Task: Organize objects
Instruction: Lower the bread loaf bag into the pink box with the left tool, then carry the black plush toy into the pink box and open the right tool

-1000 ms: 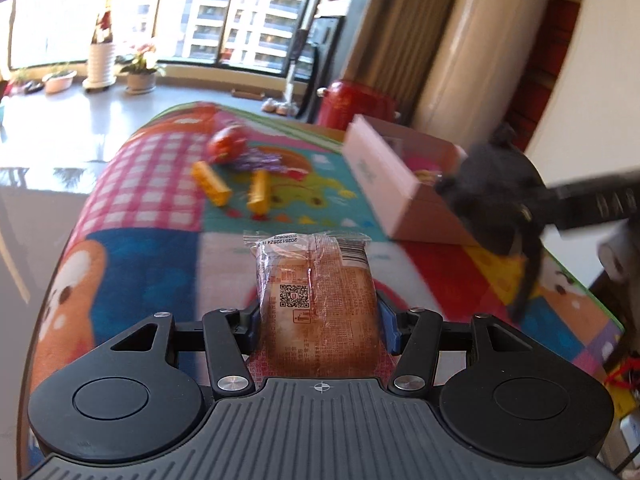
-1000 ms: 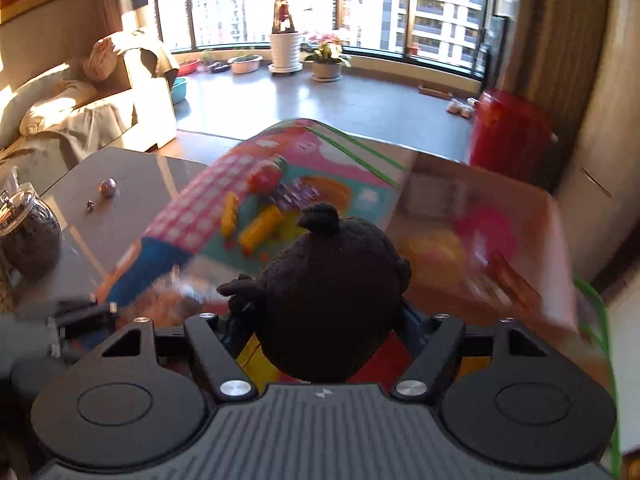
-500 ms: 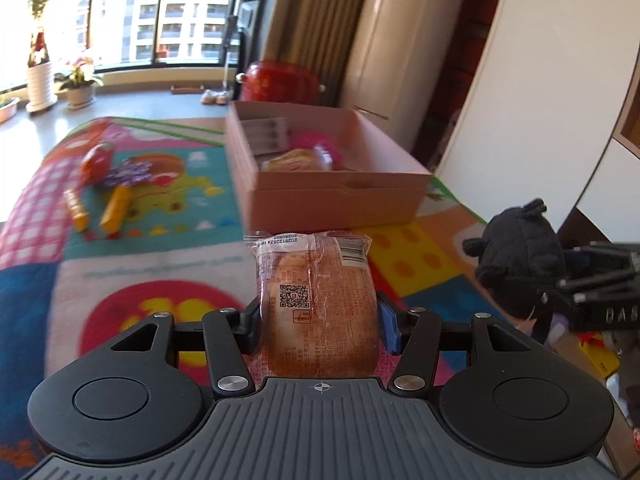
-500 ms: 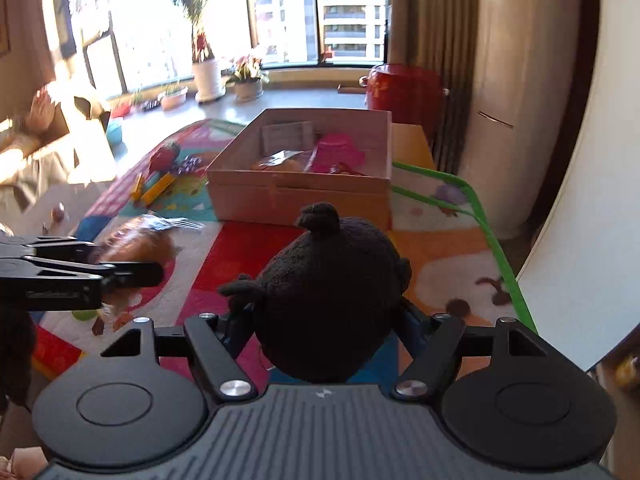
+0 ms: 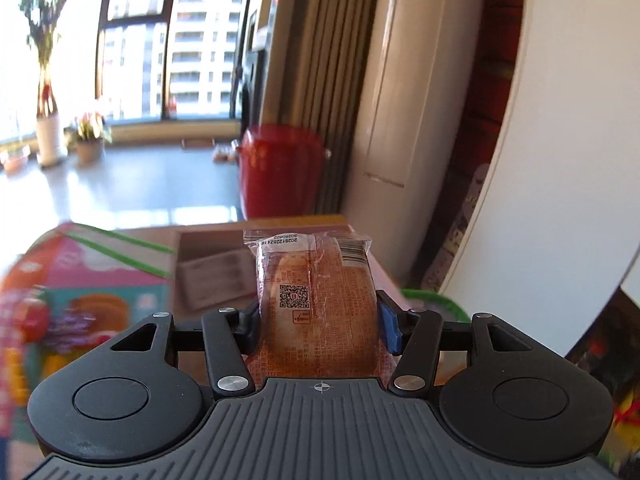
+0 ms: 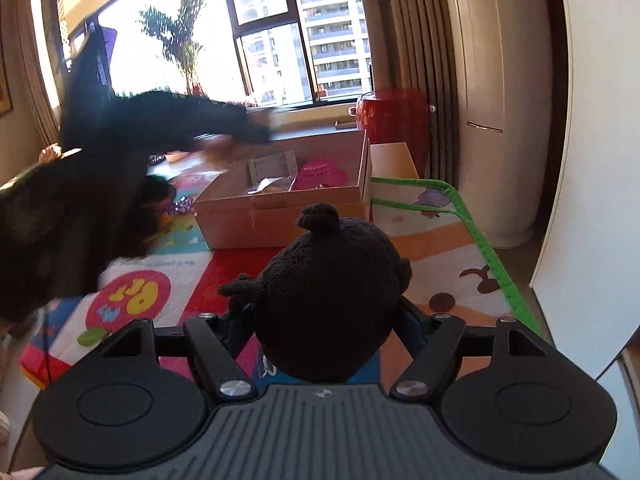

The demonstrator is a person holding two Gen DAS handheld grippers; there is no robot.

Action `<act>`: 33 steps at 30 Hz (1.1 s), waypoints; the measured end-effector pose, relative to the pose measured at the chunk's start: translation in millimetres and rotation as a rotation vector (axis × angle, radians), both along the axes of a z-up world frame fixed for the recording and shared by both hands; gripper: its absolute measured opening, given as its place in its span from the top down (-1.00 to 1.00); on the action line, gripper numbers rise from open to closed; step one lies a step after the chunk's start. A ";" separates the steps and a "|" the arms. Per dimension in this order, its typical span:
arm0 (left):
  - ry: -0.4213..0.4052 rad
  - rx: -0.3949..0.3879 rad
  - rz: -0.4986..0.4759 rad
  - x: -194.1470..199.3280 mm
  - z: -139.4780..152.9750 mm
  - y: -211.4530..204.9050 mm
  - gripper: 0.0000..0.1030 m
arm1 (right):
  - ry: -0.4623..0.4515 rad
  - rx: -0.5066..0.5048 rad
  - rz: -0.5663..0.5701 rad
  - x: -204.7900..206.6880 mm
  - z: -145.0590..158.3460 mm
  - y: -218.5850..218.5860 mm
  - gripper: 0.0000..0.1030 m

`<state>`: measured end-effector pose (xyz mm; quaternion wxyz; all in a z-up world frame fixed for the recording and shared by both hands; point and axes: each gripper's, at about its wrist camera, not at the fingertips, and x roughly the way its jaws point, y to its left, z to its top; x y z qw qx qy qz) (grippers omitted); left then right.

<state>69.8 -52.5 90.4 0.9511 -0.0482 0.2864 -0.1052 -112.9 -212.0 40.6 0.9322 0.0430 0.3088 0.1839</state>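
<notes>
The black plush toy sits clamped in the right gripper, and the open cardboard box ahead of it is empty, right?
Not quite. The black plush toy is clamped in the right gripper, but the open cardboard box is not empty: the right wrist view shows a pink bowl-shaped thing and a clear packet inside.

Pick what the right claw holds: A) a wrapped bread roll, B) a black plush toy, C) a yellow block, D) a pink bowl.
B: the right claw is closed on a black plush toy; the wrapped bread roll sits in the left claw.
</notes>
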 end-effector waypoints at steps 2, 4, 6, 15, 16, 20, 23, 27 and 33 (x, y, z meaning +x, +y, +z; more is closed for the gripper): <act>0.057 -0.018 0.008 25.0 -10.4 -13.3 -0.15 | 0.010 0.020 -0.001 1.2 -3.6 -2.0 -0.41; 0.121 -0.012 0.000 42.3 -19.9 -25.2 -0.15 | 0.024 0.031 -0.005 4.1 -6.7 -3.7 -0.41; 0.170 0.023 -0.002 52.1 -29.4 -36.6 -0.18 | 0.036 0.037 -0.012 6.4 -9.6 -6.2 -0.41; 0.087 0.072 0.008 48.5 -25.6 -32.7 -0.17 | 0.050 0.031 -0.021 8.9 -15.2 -10.5 -0.41; 0.045 0.085 0.018 45.0 -22.9 -31.0 -0.11 | 0.050 0.028 -0.019 9.2 -15.6 -9.2 -0.41; -0.039 -0.053 0.035 34.9 -16.8 -13.9 -0.11 | 0.056 0.020 -0.012 10.9 -18.3 -5.2 -0.41; -0.023 -0.110 0.004 35.5 -15.8 -7.1 -0.11 | 0.055 0.001 -0.005 6.6 -17.8 0.0 -0.41; -0.042 -0.204 0.019 12.8 -10.0 16.2 -0.11 | 0.048 -0.005 -0.011 4.1 -14.5 1.2 -0.41; -0.083 -0.117 0.025 -57.2 -22.0 59.5 -0.11 | 0.070 -0.020 -0.008 17.6 -1.5 1.5 -0.41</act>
